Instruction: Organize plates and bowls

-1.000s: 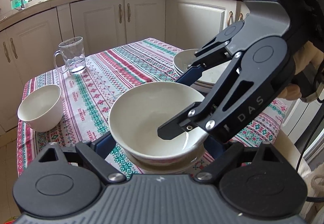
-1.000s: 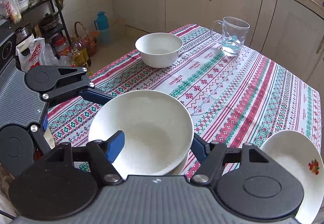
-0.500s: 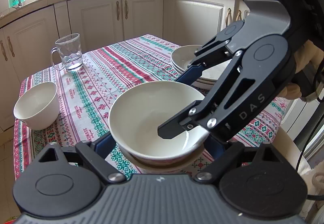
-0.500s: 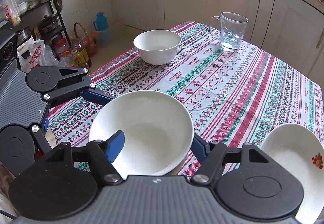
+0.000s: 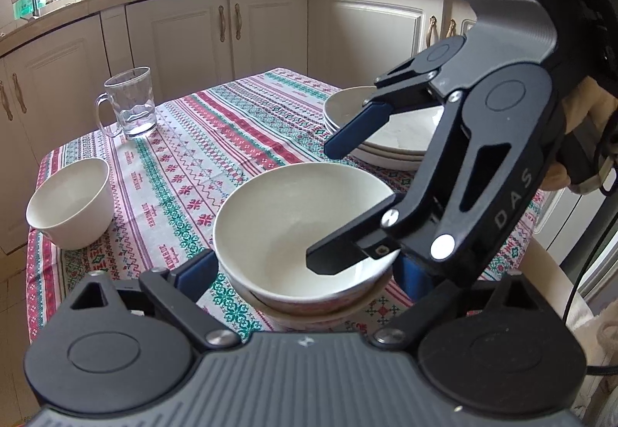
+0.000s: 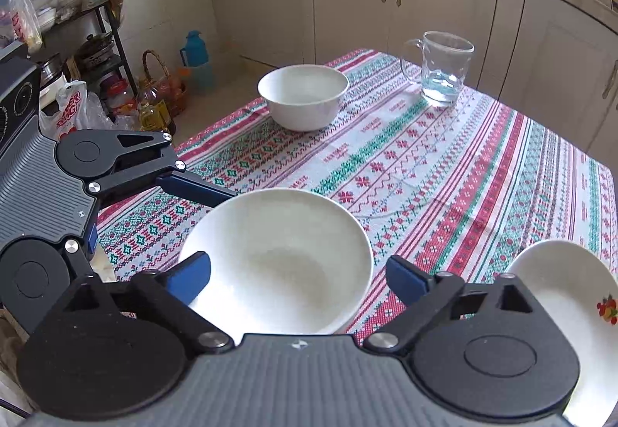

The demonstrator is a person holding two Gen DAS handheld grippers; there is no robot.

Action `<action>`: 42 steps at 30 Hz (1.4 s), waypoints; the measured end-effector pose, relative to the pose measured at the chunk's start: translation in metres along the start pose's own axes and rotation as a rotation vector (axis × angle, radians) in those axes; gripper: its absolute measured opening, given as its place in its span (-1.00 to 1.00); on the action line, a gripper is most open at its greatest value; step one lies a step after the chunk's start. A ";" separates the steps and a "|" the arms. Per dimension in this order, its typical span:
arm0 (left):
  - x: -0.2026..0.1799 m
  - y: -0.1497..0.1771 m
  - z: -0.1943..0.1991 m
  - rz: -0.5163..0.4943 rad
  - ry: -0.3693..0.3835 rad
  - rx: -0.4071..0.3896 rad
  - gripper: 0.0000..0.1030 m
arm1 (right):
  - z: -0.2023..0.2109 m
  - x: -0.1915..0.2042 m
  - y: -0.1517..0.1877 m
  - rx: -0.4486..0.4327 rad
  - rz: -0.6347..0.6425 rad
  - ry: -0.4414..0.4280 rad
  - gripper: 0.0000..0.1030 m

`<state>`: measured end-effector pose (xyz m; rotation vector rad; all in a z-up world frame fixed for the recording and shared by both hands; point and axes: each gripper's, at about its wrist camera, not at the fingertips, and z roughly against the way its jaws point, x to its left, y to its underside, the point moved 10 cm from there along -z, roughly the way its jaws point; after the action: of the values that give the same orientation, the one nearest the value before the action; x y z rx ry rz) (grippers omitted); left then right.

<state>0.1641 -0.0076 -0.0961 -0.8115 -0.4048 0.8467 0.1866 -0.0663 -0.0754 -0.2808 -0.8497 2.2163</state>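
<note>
A large white bowl (image 5: 286, 218) (image 6: 278, 257) sits nested in a second bowl (image 5: 309, 313) on the patterned tablecloth. My left gripper (image 5: 305, 268) (image 6: 162, 218) straddles the stack; its jaws are opening, with the blue fingers (image 5: 193, 268) just off the bowl's sides. My right gripper (image 6: 297, 266) (image 5: 318, 207) reaches over the near rim, and its jaws are opening wide. One of its fingers is inside the bowl, the other raised well clear. A smaller white bowl (image 5: 69, 203) (image 6: 303, 99) stands apart on the table. A stack of plates (image 5: 386, 141) (image 6: 560, 295) lies beside the nested bowls.
A glass mug (image 5: 131, 106) (image 6: 444, 68) with a little water stands at the far table corner. Cream cabinets (image 5: 270, 29) ring the room. Bags, bottles and a rack (image 6: 96, 52) crowd the floor past the table's edge. A person's hand (image 5: 587, 126) holds the right gripper.
Both grippers' jaws have spread apart. The right gripper's outer finger swung away from the big bowl's rim. The bowl stays nested in place and neither hand has shifted.
</note>
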 end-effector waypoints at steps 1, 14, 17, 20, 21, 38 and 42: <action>0.000 0.001 0.001 0.000 0.004 0.001 0.88 | 0.001 0.000 -0.002 -0.008 0.003 0.007 1.00; 0.032 0.020 0.035 0.019 -0.086 -0.028 0.88 | 0.004 0.001 -0.014 0.005 0.007 0.061 1.00; 0.050 0.023 0.041 0.037 -0.133 -0.037 0.88 | 0.003 0.005 -0.023 0.005 0.039 0.085 1.00; 0.068 0.026 0.047 0.053 -0.175 -0.048 0.88 | 0.000 0.010 -0.034 0.003 0.075 0.107 1.00; 0.074 0.027 0.048 0.058 -0.188 -0.052 0.88 | -0.001 0.012 -0.038 0.003 0.086 0.111 1.00; 0.164 0.023 0.023 0.093 -0.293 -0.072 0.89 | -0.041 0.016 -0.129 -0.019 0.119 0.094 1.00; 0.179 0.018 0.010 0.100 -0.296 -0.077 0.89 | -0.060 0.009 -0.147 0.004 0.115 0.088 1.00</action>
<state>0.2588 0.1458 -0.1028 -0.7836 -0.6655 1.0543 0.2880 0.0444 -0.0247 -0.4316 -0.7994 2.2936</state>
